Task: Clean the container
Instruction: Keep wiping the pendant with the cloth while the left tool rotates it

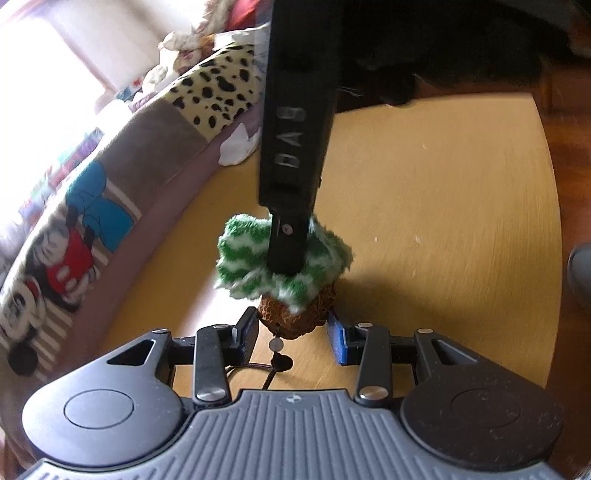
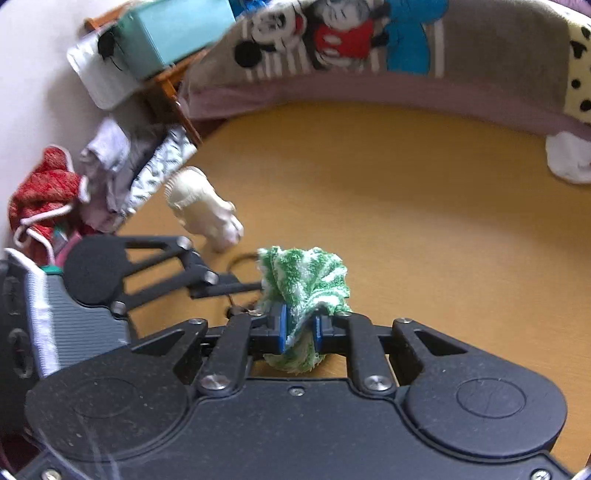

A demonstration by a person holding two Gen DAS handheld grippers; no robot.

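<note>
A small brown woven container (image 1: 295, 317) with a bead and black cord sits between my left gripper's (image 1: 293, 332) pads, which close on its sides above the yellow table (image 1: 443, 221). My right gripper (image 2: 299, 328) is shut on a green-and-white striped cloth (image 2: 306, 280). In the left wrist view the right gripper's finger (image 1: 291, 236) comes down from above and presses the cloth (image 1: 258, 258) onto the container's top. The container is hidden by the cloth in the right wrist view, where my left gripper (image 2: 258, 286) reaches in from the left.
A cream figurine (image 2: 203, 210) lies on the table at left. A bed with a cartoon-print blanket (image 1: 74, 236) borders the table. Clothes (image 2: 44, 195) and a teal box (image 2: 173, 33) are piled at far left. A white cloth (image 1: 238, 146) lies at the table's far edge.
</note>
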